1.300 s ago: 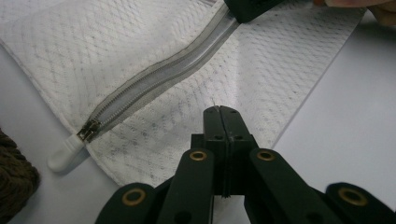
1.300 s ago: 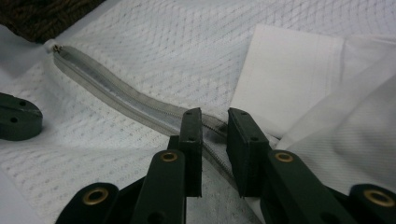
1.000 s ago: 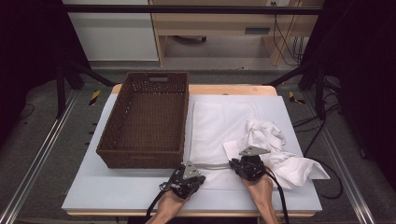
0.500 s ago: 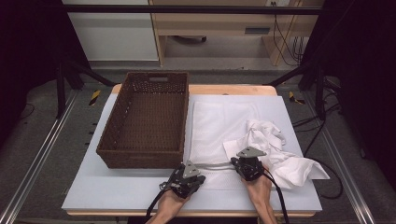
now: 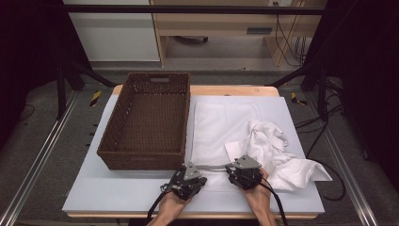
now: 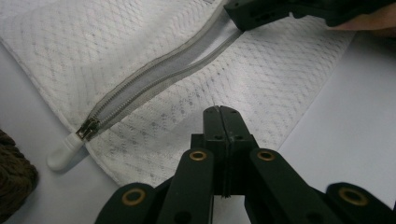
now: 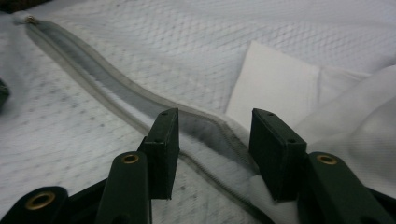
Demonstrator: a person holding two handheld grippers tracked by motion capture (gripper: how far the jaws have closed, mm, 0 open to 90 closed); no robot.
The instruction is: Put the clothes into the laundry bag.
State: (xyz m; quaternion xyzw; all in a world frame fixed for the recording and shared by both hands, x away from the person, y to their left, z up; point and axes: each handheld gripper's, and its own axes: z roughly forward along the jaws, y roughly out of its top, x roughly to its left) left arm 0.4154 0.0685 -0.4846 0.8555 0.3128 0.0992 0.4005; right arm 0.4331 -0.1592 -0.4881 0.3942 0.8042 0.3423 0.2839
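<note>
A white mesh laundry bag (image 5: 221, 122) lies flat on the board, its grey zipper (image 6: 159, 74) along the near edge. The zipper's pull (image 6: 88, 128) with a white tab sits at the end beside the basket. My left gripper (image 5: 198, 175) is shut, its jaws (image 6: 222, 112) pressed together with the tips on the mesh just below the zipper. My right gripper (image 5: 231, 169) is at the zipper's other end (image 7: 215, 126). Its jaws have just been opening and stand apart, with the zipper's edge (image 7: 201, 121) running between them untouched. A crumpled white cloth (image 5: 277, 150) lies against its right side.
A brown wicker basket (image 5: 113, 127) stands left of the bag, nothing visible inside. The pale board (image 5: 94, 188) has bare room at its near left corner. The cloth (image 7: 289, 79) overlaps the bag's right part. Dark frame rails run along both sides of the table.
The right hand has shifted slightly along the bag's near edge. The left hand, the bag, the cloth and the basket have kept their places.
</note>
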